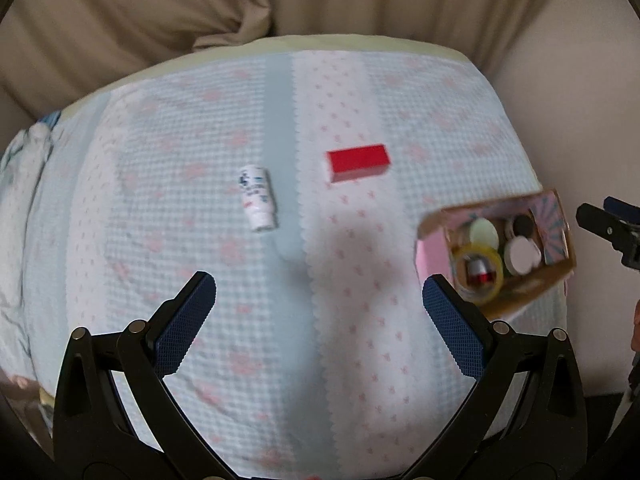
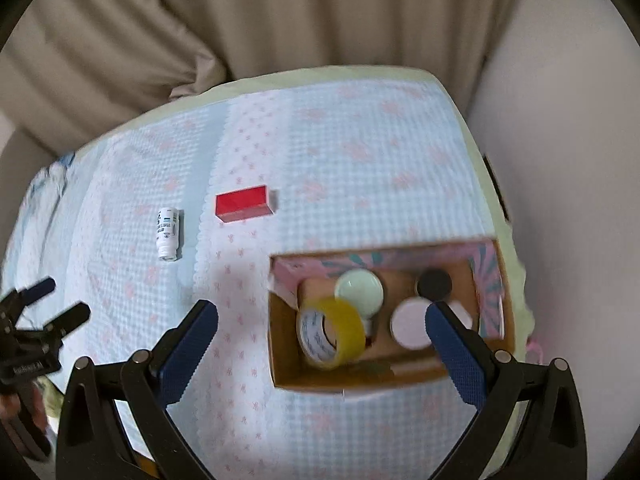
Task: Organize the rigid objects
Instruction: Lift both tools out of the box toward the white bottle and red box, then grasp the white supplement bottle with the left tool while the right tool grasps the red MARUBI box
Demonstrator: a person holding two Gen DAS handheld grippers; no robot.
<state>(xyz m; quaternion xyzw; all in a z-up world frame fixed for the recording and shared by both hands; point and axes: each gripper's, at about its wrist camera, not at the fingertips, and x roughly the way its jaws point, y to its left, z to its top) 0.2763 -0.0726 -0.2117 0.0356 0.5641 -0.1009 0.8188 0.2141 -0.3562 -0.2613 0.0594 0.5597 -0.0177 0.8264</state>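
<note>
The bed (image 1: 280,340), under its quilted blue and pink cover, carries everything you have to work with. The cardboard box (image 2: 348,380) sits near the right edge of it, open at the top and already holding a roll of yellow tape (image 2: 332,332), a pale green lid (image 2: 359,290), a white lid (image 2: 412,322) and a dark lid (image 2: 435,284).

Two things lie loose on the cover, further off and to the left of the box. The red block (image 1: 357,161) lies with its long side running left to right. The white bottle (image 1: 258,197) lies on its side just left of the block, its long axis running near to far, the cap towards you.

Your left gripper (image 1: 320,304) is spread wide and carries nothing; both loose things lie ahead of it, the bottle a little left of its line and the block a little right. Your right gripper (image 2: 322,336) is also spread and empty, hovering over the near left part of the box, with bottle and block well off to its far left.

Judging from that, your left hand is the nearer one for either pick. For the bottle, you would close across its short width, so keep the fingers left and right of it.
</note>
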